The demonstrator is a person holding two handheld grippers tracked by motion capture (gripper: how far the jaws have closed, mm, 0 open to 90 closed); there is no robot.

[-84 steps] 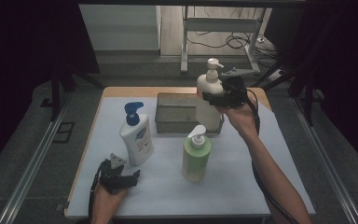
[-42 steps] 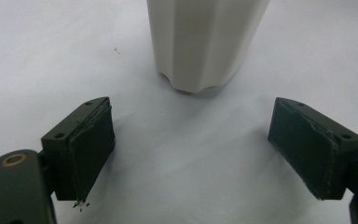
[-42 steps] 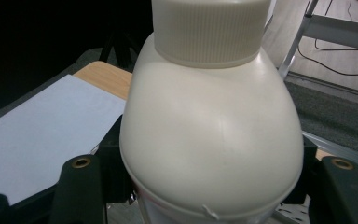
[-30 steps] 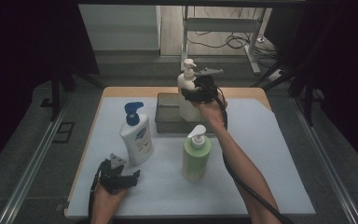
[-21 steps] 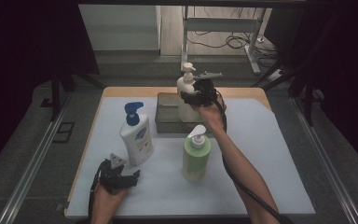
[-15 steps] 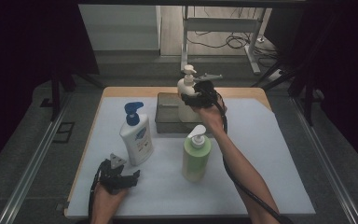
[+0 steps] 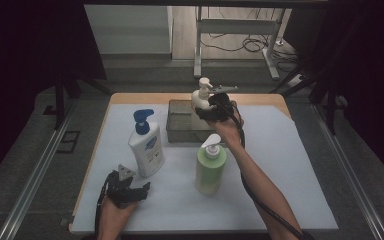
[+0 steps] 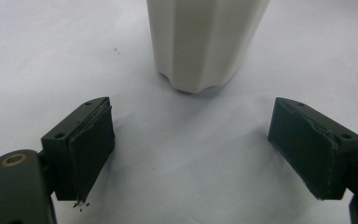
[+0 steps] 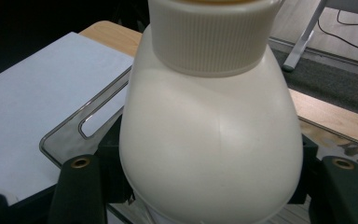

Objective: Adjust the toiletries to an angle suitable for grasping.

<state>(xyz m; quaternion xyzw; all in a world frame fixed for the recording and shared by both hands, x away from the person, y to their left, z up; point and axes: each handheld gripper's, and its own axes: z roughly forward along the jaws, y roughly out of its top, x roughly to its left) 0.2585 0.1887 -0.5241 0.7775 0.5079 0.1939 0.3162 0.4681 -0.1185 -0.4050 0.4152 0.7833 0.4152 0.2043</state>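
Observation:
My right gripper point(image 7: 211, 111) is shut on a cream pump bottle point(image 7: 200, 97), holding it upright over the clear plastic bin point(image 7: 180, 121) at the back of the table. In the right gripper view the cream pump bottle point(image 9: 209, 130) sits between both jaws, with the bin's rim point(image 9: 81, 128) just below. My left gripper point(image 7: 132, 192) rests open near the front left edge. Its jaws stand wide apart with only white table between them, and the base of the white bottle point(image 8: 205, 44) stands just ahead. That white bottle with a blue pump point(image 7: 146, 145) is upright beside it.
A green pump bottle point(image 7: 210, 167) stands in the middle of the white table cover point(image 7: 290, 165), close under my right forearm. The wooden table edge point(image 7: 140, 98) runs along the back. Metal rails flank both sides of the table.
My right gripper carried the cream bottle from the back right leftward to above the bin, then lowered it a little. The left gripper stayed put.

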